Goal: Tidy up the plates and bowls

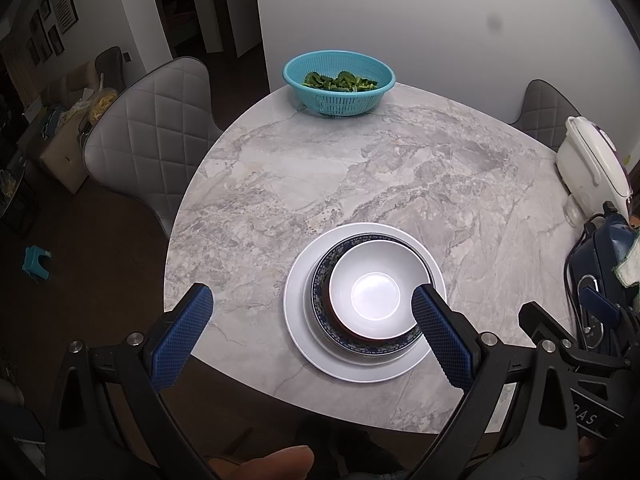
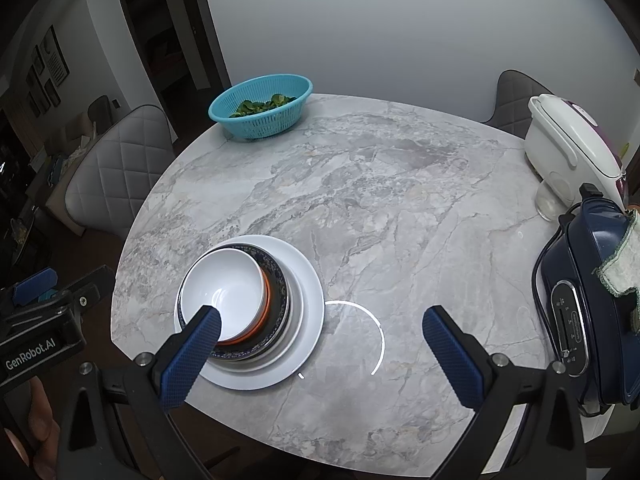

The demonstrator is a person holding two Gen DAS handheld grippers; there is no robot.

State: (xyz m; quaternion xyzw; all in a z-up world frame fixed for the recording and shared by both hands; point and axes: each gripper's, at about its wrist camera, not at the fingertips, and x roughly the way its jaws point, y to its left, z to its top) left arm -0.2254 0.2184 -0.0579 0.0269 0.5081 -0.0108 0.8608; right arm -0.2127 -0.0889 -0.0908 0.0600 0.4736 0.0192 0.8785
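I count one stack near my edge of the marble table (image 2: 360, 200): one white bowl (image 1: 370, 286) in one blue-patterned plate (image 1: 320, 280), on one large white plate (image 1: 296, 312). One teal colander (image 1: 339, 87) of greens sits at the far edge, well apart. My left gripper (image 1: 312, 328) hovers above the table's near edge, jaws spread wide and empty. My right gripper (image 2: 322, 344) hangs beside the stack, jaws likewise apart, holding nothing
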